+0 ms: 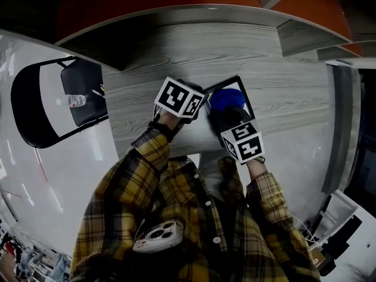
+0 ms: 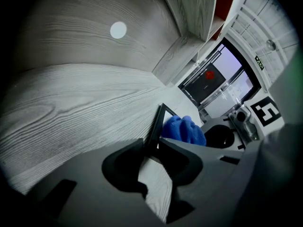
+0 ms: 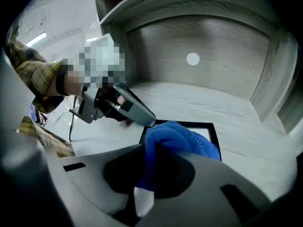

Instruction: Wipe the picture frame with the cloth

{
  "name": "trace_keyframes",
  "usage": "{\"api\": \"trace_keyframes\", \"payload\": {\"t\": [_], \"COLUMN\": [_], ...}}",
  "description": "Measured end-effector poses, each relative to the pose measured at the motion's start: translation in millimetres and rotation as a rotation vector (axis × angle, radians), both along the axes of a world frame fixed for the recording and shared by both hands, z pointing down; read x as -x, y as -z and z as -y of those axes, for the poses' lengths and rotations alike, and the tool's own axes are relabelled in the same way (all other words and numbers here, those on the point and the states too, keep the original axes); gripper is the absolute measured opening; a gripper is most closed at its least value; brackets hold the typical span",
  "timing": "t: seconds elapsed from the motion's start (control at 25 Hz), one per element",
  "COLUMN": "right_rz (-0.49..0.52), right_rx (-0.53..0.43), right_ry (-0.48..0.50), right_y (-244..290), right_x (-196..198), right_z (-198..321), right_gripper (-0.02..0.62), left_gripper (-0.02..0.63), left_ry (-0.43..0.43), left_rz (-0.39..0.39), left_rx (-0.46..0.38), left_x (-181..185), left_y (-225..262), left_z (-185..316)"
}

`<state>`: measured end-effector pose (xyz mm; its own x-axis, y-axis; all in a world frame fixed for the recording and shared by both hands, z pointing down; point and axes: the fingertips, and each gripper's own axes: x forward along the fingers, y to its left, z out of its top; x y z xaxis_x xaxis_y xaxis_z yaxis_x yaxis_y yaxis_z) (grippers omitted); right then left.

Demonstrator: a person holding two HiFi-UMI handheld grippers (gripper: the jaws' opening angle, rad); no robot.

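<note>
Gripping check, both sides:

Left gripper point(image 2: 152, 146) is clamped on the near-left edge of the black rectangular picture frame point(image 3: 189, 123). In the left gripper view the thin rim sits wedged between both jaws. The frame looks to lie flat on the grey wood-grain desk point(image 1: 194, 51), about mid-desk and just in front of the person.

Right gripper point(image 3: 149, 163) is clenched on a bunched bright-blue fleecy cloth point(image 3: 182, 138). A wad of it bulges past the jaw tips and sits on the frame's pale face, covering much of the middle. The far rim and the right rim of the frame show beyond the cloth.

In the right gripper view the left gripper's jaw tips are at the frame's left corner, just beside the cloth — can't tell if they touch it.

Surroundings:
- The grey wood-grain back panel behind the desk has a small white round cap point(image 3: 192, 59).
- A black chair point(image 1: 85, 93) stands on the pale floor, left of the desk.
- The person wears a yellow plaid shirt point(image 1: 147, 187) with a white phone point(image 1: 157, 237) in the chest pocket.
</note>
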<state>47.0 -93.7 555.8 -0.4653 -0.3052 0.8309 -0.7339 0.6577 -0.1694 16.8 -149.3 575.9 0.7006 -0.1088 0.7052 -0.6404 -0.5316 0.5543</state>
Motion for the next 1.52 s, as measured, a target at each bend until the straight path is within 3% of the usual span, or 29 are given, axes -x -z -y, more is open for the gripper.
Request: {"api": "trace_keyframes", "payload": {"t": [0.36, 0.8, 1.2, 1.36, 1.52], "right_rz": [-0.010, 0.007, 0.147, 0.174, 0.075], "right_rx": [0.091, 0.127, -0.165, -0.179, -0.110], "right_ry": [-0.053, -0.113, -0.115, -0.140, -0.135], "right_y": [-1, 7, 96, 84, 31], "right_x": [-33, -59, -29, -18, -21], "right_z": [-57, -89, 21, 63, 76], "right_gripper": [0.048, 0.049, 0.049, 0.049, 0.049], "left_gripper": [0.101, 0.101, 0.101, 0.101, 0.101], "left_ry": [0.000, 0.002, 0.002, 0.001, -0.001], "left_rz": [-0.001, -0.003, -0.002, -0.001, -0.001], "left_rx": [0.002, 0.003, 0.004, 0.002, 0.002], "left_x": [-1, -1, -3, -3, -3], "left_y": [0, -1, 2, 3, 1], "left_z": [1, 1, 1, 2, 2]}}
